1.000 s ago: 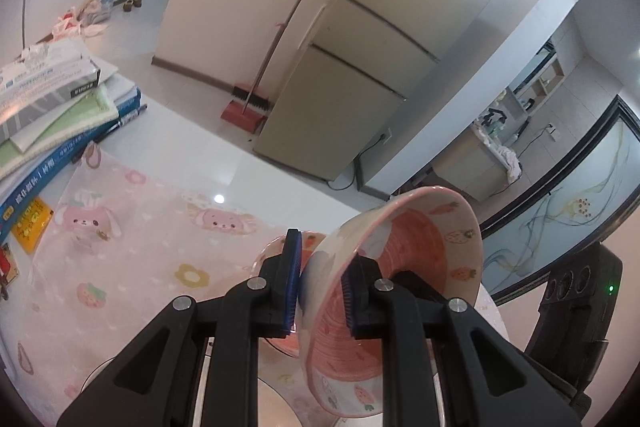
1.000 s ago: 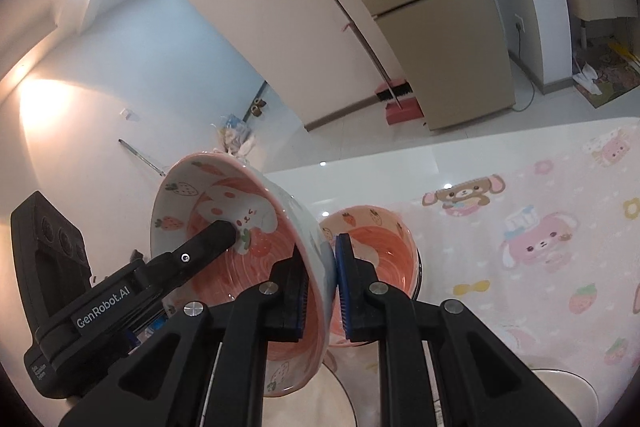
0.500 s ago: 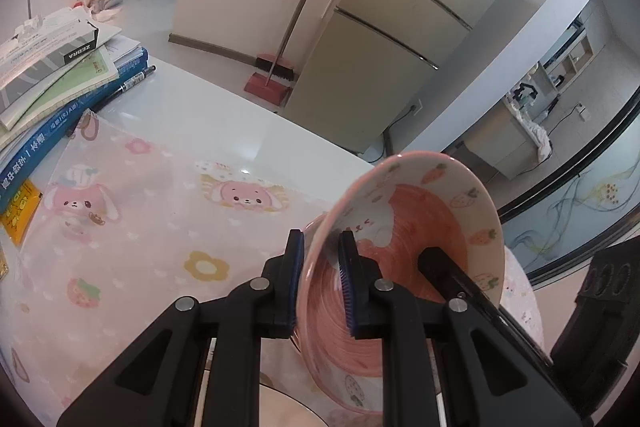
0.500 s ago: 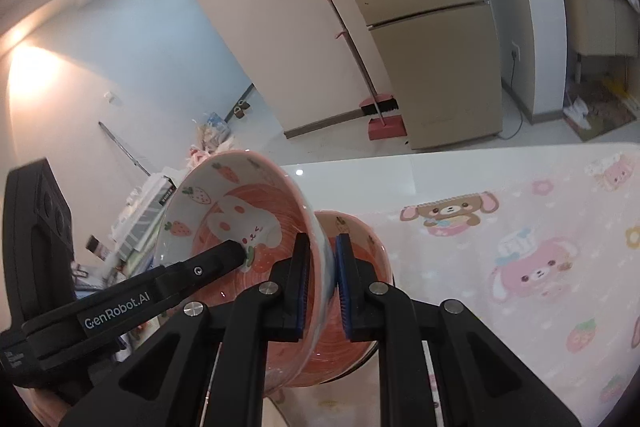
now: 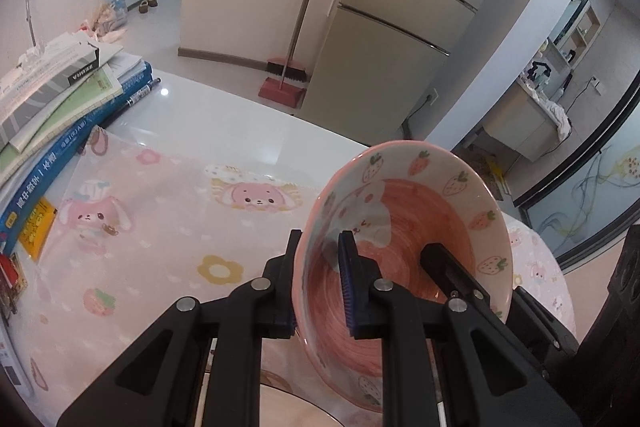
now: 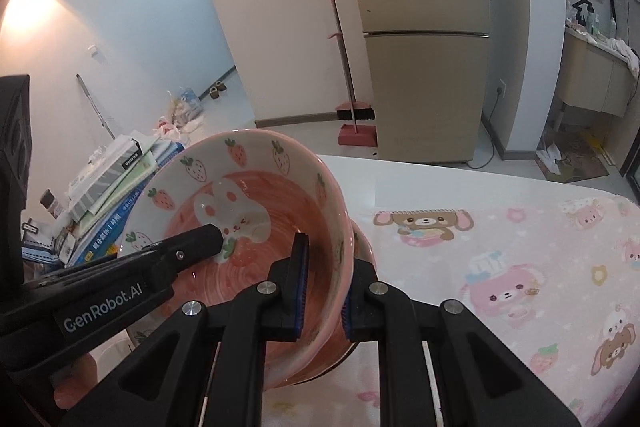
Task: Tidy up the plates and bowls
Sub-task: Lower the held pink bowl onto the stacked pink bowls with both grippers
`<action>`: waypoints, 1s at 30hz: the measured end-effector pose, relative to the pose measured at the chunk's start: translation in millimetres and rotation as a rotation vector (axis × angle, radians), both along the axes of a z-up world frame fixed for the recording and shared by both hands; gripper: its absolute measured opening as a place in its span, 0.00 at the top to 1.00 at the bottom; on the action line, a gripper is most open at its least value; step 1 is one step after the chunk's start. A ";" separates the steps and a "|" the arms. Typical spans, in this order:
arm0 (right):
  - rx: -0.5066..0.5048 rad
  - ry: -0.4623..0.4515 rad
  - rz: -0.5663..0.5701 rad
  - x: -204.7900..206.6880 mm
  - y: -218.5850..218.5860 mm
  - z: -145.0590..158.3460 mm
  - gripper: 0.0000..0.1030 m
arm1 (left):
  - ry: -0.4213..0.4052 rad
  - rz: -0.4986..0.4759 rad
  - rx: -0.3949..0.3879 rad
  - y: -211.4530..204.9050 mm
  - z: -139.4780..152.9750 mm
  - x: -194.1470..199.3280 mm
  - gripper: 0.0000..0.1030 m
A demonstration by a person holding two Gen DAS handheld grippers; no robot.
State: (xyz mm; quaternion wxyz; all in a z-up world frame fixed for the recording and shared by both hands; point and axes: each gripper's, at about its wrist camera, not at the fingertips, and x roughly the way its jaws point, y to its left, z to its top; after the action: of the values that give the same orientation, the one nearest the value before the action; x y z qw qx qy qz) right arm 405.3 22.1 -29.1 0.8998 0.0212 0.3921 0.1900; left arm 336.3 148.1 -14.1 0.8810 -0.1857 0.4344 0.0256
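A pink bowl (image 5: 404,219) with strawberries and a white rabbit inside is held from both sides. My left gripper (image 5: 320,283) is clamped on its left rim; the right gripper's finger reaches into it from the right. In the right wrist view my right gripper (image 6: 324,287) brackets the bowl (image 6: 256,203) right rim, its jaws slightly apart around the wall. This bowl sits nested in a second pink bowl (image 6: 362,239), whose rim shows just beneath it on the pink cartoon tablecloth (image 6: 500,267). A pale plate edge (image 5: 296,399) shows below the left gripper.
A stack of books and boxes (image 5: 60,95) lies at the table's left end. Behind the white table stand a beige fridge (image 6: 424,59) and a red broom with dustpan (image 6: 354,123). The tablecloth (image 5: 160,219) spreads to the left of the bowls.
The held bowl has come down from a steep tilt into the second bowl and now sits nearly level in it. Both grippers lowered with it; the right jaws widened slightly.
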 end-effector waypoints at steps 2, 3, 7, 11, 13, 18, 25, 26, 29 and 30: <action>-0.031 -0.011 0.005 -0.3 1.8 -1.2 0.85 | -0.003 -0.002 0.034 -2.7 -0.1 0.0 0.85; -0.045 -0.014 0.007 -0.6 2.5 -1.8 0.85 | -0.005 -0.002 0.047 -4.7 -0.3 0.1 0.85; 0.035 0.039 0.040 5.0 -4.4 -6.7 0.85 | -0.007 0.006 0.072 -4.7 -4.1 1.5 0.85; 0.028 0.038 0.044 6.8 -10.2 -6.9 0.85 | 0.009 -0.001 0.024 2.7 -12.7 5.2 0.85; 0.007 0.029 0.040 7.8 -10.5 -7.1 0.85 | 0.015 -0.007 0.010 3.2 -16.8 6.9 0.85; 0.007 0.037 0.045 7.8 -13.7 -6.8 0.85 | 0.015 -0.008 0.019 1.3 -14.9 7.0 0.85; -0.012 0.044 0.050 8.3 -7.2 -6.8 0.85 | 0.020 -0.011 0.038 -0.5 -15.5 7.2 0.85; -0.014 0.047 0.051 8.2 -6.8 -6.8 0.85 | 0.020 -0.013 0.043 -1.4 -15.6 7.1 0.85; -0.029 0.076 0.055 9.2 -5.0 -5.8 0.85 | 0.022 -0.021 0.057 -6.3 -13.6 7.0 0.85; -0.027 0.095 0.055 10.0 -5.9 -5.2 0.85 | 0.021 -0.021 0.060 -7.2 -12.3 6.8 0.85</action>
State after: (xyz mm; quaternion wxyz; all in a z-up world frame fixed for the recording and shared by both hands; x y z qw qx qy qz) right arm 415.3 16.2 -34.3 0.8749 0.0072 0.4373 0.2080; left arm 343.1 141.0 -26.4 0.8819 -0.1543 0.4445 0.0310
